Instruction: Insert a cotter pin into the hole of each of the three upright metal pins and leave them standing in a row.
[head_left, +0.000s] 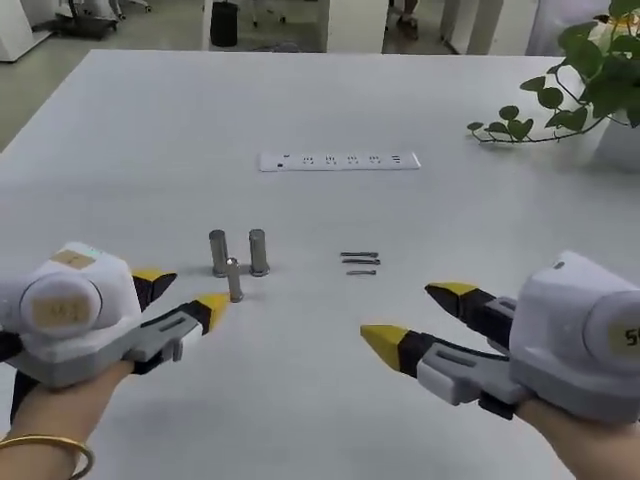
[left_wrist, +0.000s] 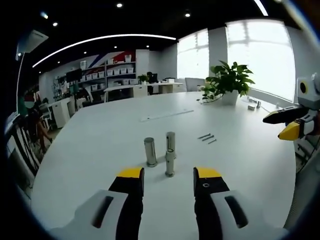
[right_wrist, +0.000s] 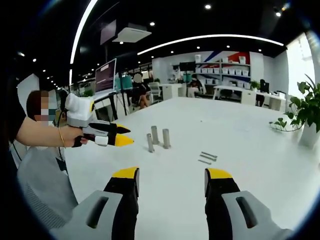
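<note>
table (head_left: 150, 130): big, white, smooth top.
power strip (head_left: 340, 160): white and long, lies flat near the middle of the table.
plant (head_left: 590, 60): green leaves, at the table's far right edge; one leafy stem droops onto the top.
pot (left_wrist: 230, 97): white, holds the plant.
shelves (left_wrist: 107, 70): by the back wall, with boxes.
window (left_wrist: 257, 55): big and bright.

cotter pins (head_left: 360, 262): details too small | plant (head_left: 583, 42): cut off at edge
</note>
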